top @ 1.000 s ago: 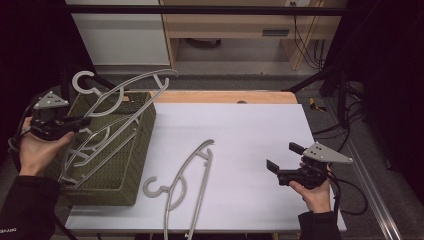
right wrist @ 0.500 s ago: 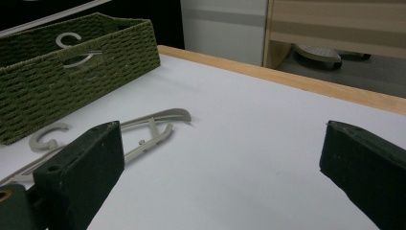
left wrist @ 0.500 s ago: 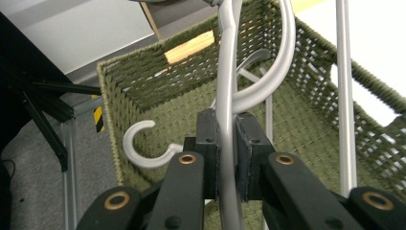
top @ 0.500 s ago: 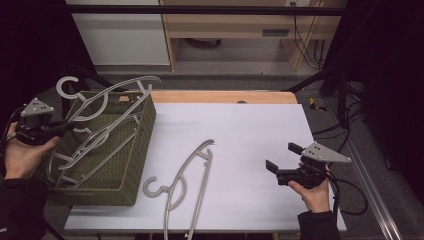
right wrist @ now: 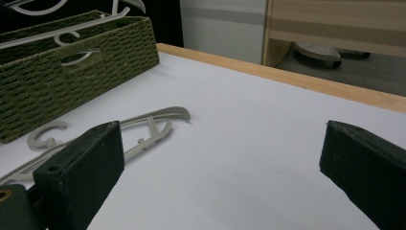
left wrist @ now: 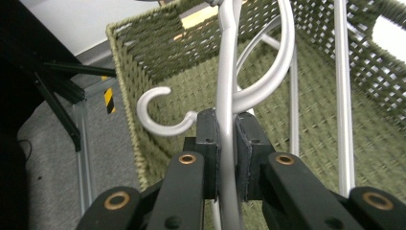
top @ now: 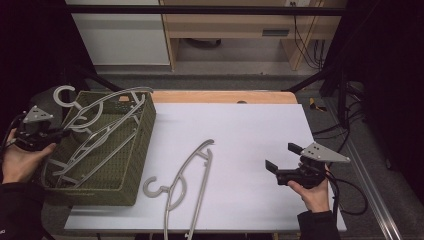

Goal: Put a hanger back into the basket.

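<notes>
Over the green basket (top: pixel 131 150), left gripper (left wrist: pixel 227 143) pinches a grey hanger (left wrist: pixel 225 81).
Right gripper (top: pixel 283 161) hovers spread above the white table (top: pixel 250 130); another hanger (top: pixel 186 180) lies between.

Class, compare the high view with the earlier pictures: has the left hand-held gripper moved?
Yes. The left hand-held gripper, shut on a hanger, has shifted left and slightly down the picture, from over the basket to its left wall.
</notes>
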`<state>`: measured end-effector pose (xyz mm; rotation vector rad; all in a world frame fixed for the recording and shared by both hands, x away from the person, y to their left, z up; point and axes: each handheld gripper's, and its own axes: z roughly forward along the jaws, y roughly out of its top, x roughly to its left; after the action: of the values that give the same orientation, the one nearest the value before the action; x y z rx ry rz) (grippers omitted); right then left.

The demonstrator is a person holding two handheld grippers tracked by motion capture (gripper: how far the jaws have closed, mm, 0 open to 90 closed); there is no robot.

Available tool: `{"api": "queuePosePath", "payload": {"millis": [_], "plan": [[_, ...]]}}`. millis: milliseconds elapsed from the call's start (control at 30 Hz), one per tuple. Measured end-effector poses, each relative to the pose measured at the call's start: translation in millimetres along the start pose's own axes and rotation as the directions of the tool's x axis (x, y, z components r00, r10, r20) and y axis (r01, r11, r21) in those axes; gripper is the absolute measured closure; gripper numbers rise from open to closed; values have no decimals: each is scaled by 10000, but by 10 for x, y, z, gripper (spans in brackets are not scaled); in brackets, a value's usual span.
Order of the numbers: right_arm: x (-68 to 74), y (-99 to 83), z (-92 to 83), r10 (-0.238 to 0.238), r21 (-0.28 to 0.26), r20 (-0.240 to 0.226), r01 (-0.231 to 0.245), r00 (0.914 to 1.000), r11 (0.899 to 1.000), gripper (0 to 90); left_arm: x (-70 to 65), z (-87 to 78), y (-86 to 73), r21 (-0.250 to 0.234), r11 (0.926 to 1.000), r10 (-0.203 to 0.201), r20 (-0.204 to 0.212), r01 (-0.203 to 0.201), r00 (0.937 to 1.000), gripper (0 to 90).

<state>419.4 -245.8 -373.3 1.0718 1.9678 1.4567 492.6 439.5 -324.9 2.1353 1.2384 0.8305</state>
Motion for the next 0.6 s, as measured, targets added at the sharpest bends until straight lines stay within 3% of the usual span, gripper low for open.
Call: {"api": "queuePosePath", "payload": {"millis": [167,333,600], "plan": [[3,-3,9,-4,4,39,4,10000,10000,18,58,-19,-69,-66,9997,-230,-103,229,9997,816],[2,-4,9,26,14,36,-26,10000,10000,18,91,-12,-104,222,9996,-165,-357,173,9992,815],[1,-6,13,11,24,44,-11,10000,10000,18,71,86,-159,502,9987,-65,-250,77,9997,815]]}}
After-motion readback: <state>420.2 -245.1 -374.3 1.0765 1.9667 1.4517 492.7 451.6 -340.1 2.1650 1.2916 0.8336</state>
